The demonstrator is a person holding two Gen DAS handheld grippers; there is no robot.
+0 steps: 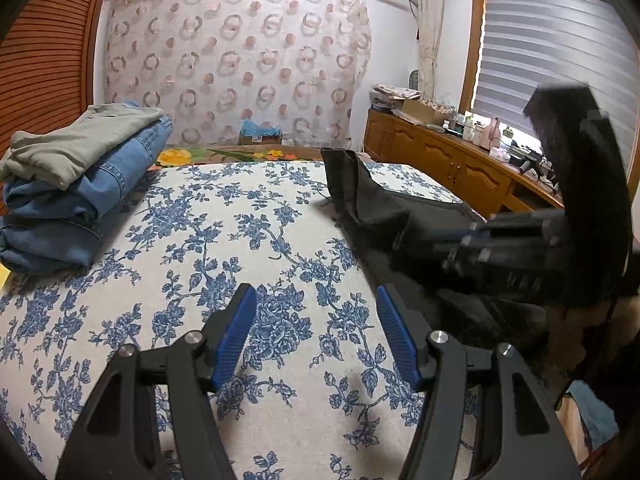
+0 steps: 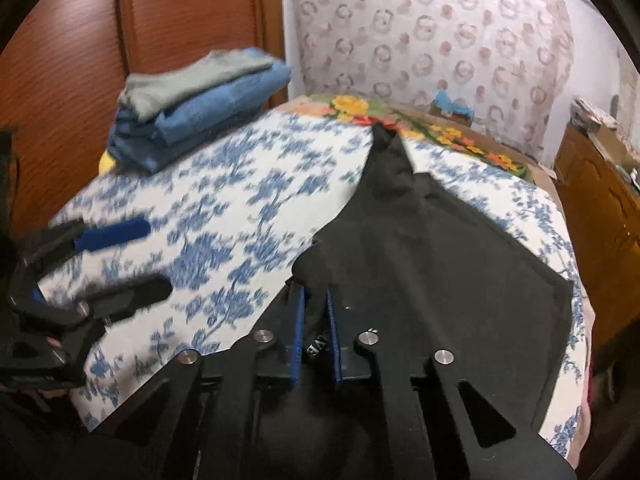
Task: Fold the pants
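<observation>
— Two folded garments, a grey-green cloth on top of blue denim jeans (image 1: 76, 184), lie in one stack at the far left of the bed with the white sheet printed with blue flowers (image 1: 240, 232). What is next to it?

— To the right of the stack, the left hand-held gripper (image 1: 316, 332) hangs over the bare sheet. Its blue ribbed pads (image 1: 236, 336) are spread apart and nothing is between them.

— And the pants?

— The black fabric pants (image 2: 432, 248) lie flat on the right half of the bed, one narrow end pointing to the far edge. The right hand-held gripper (image 2: 316, 336) is at their near edge, pressed together, and it pinches a fold of the black cloth between its blue pads (image 2: 298, 332).

— What is further right?

— A brown wooden cabinet (image 1: 444, 156) with small things on top.
</observation>
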